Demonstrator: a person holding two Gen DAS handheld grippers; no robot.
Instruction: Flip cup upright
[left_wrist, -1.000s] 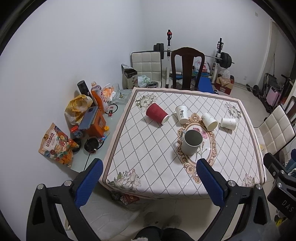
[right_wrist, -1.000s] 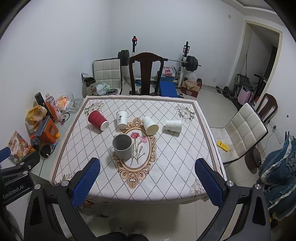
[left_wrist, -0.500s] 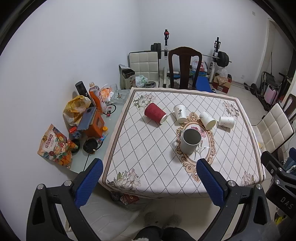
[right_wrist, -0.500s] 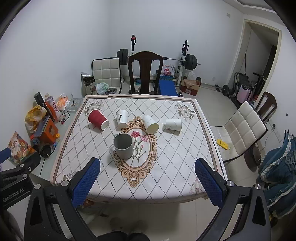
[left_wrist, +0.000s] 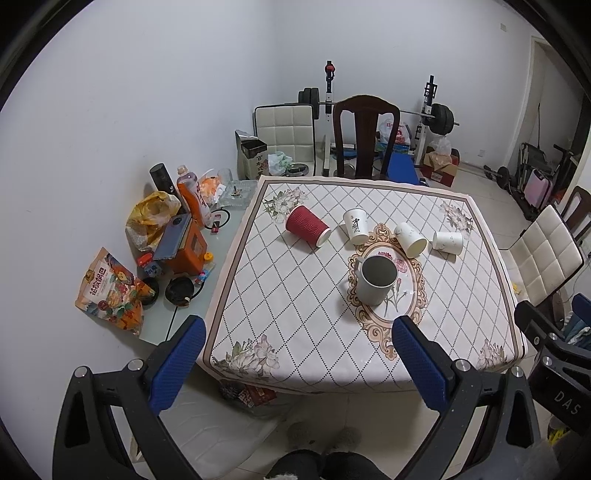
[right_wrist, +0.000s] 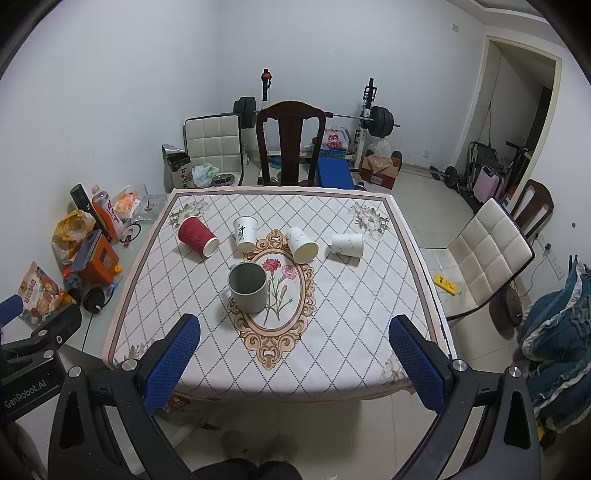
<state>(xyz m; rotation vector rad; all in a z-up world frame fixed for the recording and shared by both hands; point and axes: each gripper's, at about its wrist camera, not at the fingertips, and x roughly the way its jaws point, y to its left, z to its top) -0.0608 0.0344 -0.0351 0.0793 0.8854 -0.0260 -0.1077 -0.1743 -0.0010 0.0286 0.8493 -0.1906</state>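
Note:
A red ribbed paper cup lies on its side on the table. Three white paper cups lie in a row to its right: one with black writing, one marbled, one at the far right. A grey mug stands upright in front of them. My left gripper and right gripper are open and empty, held back off the table's near edge, well short of the cups.
A dark wooden chair stands at the table's far side, a white padded chair at its right. A low side table at the left carries bottles, bags and an orange box. Weight equipment lines the back wall.
Both grippers have drawn slightly back and up from the table, so it looks a little smaller and farther. Nothing on the table has moved.

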